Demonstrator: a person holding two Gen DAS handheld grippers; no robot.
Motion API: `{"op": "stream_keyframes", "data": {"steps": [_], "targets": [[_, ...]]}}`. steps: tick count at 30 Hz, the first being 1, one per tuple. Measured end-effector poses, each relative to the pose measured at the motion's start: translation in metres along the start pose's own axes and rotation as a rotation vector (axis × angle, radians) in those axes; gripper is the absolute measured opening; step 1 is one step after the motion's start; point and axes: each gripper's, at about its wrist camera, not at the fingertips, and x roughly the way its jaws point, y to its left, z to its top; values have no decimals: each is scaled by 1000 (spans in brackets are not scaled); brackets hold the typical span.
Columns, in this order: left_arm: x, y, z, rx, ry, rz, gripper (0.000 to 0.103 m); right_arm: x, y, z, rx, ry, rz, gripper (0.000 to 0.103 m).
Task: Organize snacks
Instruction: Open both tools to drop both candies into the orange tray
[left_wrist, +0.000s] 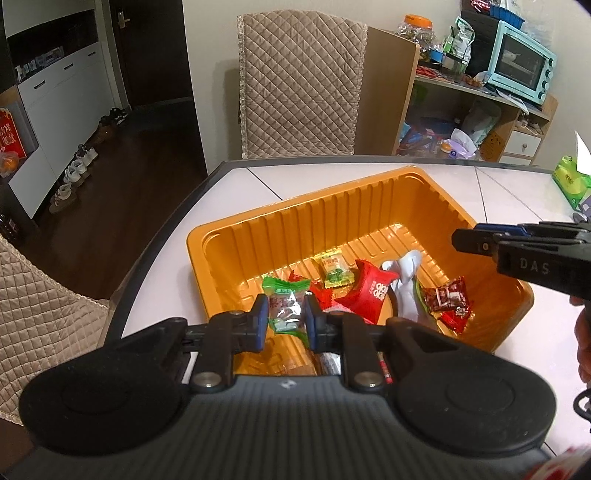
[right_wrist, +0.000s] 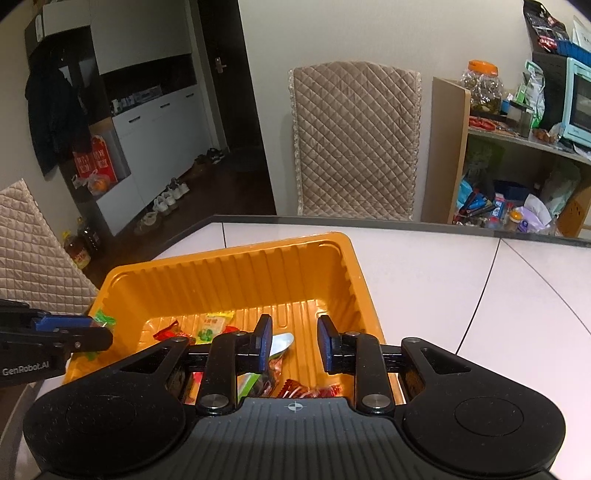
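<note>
The left tool (left_wrist: 286, 317) pinches a green candy (left_wrist: 287, 304) over the orange tray (left_wrist: 295, 218). The right tool (right_wrist: 294, 341) is open and holds nothing. More snacks (left_wrist: 371, 291) lie inside the tray.

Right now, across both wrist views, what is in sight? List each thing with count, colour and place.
orange tray: one, orange ribbed plastic, on the table corner.
green-ended candy: one, green and clear wrapper, held over the tray between the left gripper's pads.
loose snacks: several, mostly red, one yellow-green, one silver-grey, on the tray floor.
table: one, white with dark edge.
quilted chairs: two, beige, one behind the table, one at the left edge.
shelf unit: one, wood, at right, crowded with packets and a jar.
toaster oven: one, pale blue, on the shelf.
shoes: several pairs, along the white cabinet.
left gripper: black, blue pads, shut on the candy.
right gripper: black, blue pads, open over the tray, nothing between them.
</note>
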Motion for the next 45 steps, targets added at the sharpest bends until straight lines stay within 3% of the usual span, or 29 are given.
{"op": "stream_keyframes", "data": {"steps": [9, 26, 29, 33, 40, 45], "targets": [[3, 4, -2, -7, 2, -3, 18, -14, -7, -9, 47, -2, -4, 41], [23, 7, 9, -2, 16, 9, 19, -13, -7, -4, 53, -5, -8, 43], [24, 8, 10, -6, 13, 10, 24, -14, -6, -3, 54, -7, -8, 44], [21, 8, 10, -16, -1, 10, 39, -16, -6, -4, 53, -10, -9, 44], [10, 8, 10, -27, -17, -7, 45, -23, -5, -3, 59, -22, -18, 47], [-1, 8, 9, -35, -29, -15, 51, -33, -2, -3, 66, -46, -23, 58]]}}
